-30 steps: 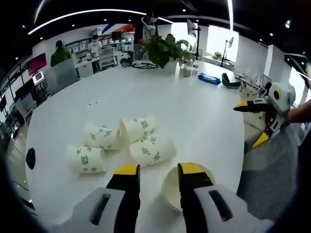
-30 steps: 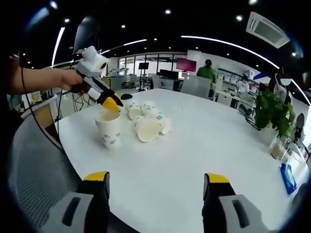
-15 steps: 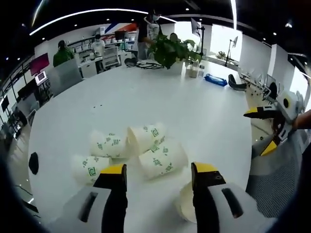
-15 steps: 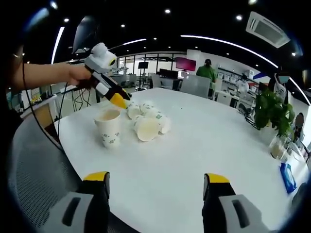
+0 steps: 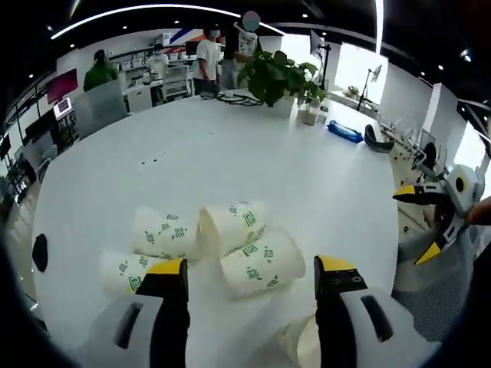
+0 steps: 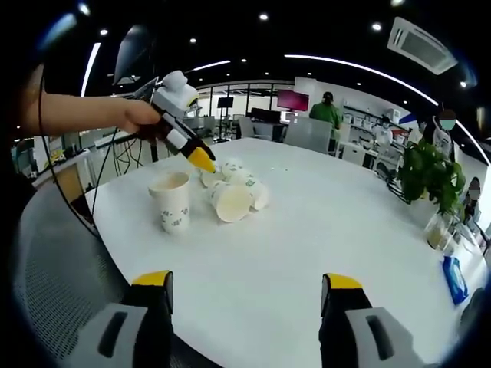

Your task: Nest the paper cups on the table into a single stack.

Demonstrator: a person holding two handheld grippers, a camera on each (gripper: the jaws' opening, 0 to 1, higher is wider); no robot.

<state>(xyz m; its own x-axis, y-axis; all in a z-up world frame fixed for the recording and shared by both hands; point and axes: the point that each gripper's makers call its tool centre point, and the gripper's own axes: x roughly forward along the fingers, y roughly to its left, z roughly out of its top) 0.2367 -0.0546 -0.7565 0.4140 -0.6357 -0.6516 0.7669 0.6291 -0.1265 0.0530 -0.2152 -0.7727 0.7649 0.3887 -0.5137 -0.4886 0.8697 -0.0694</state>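
Left tool (image 6: 201, 159) hovers over toppled cups (image 6: 233, 192) beside upright cup (image 6: 172, 201).

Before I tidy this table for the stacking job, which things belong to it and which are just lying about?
Job:
upright paper cup
four cups on their sides
left tongs, open
right tongs, open

Lying about:
potted plant
blue packet
black cables

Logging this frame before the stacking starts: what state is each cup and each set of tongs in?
Upright cup: standing, mouth up, free.
Four lying cups: on their sides, clustered, not nested.
Left tongs: open, empty, above the lying cups.
Right tongs: open, empty, away from the cups.
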